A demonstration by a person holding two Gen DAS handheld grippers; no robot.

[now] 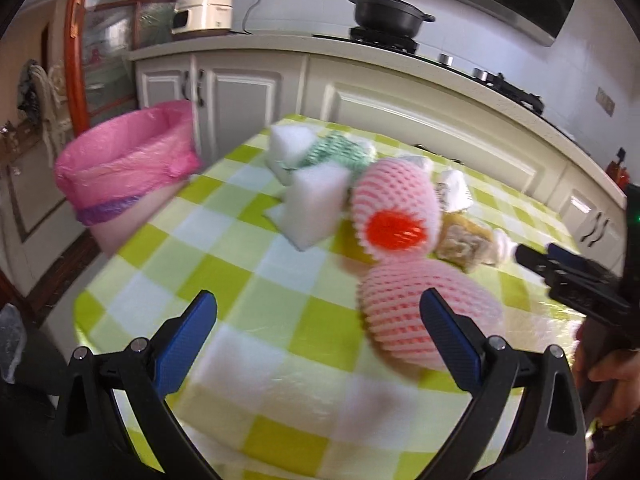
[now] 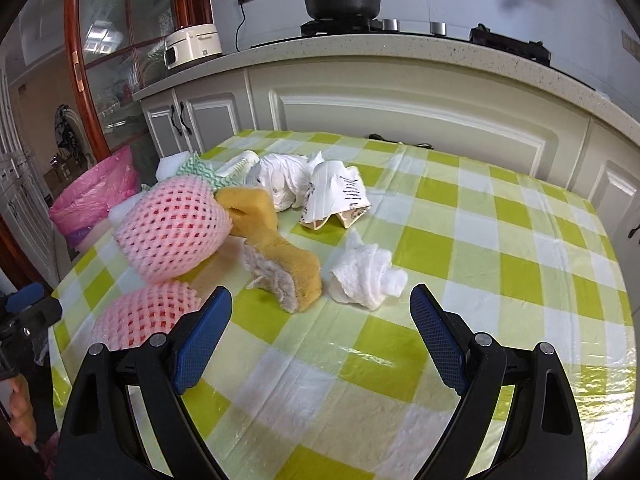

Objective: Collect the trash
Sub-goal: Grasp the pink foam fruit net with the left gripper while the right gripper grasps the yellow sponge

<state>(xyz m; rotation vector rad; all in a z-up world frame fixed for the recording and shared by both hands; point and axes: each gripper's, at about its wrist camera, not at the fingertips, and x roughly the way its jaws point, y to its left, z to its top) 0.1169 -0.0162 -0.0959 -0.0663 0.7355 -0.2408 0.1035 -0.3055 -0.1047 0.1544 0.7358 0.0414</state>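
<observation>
- The blue-padded fingers (image 1: 200, 320) of the left gripper (image 1: 318, 316) are spread wide and empty; the right gripper (image 2: 320, 308) is likewise agape.
- Pink foam fruit nets (image 2: 172, 232), a yellow sponge (image 2: 280, 256) and a crumpled white tissue (image 2: 366, 280) lie on the green-checked tabletop (image 2: 480, 248).
- A pink-lined bin (image 1: 124, 168) stands far left, beside the tabletop.
</observation>
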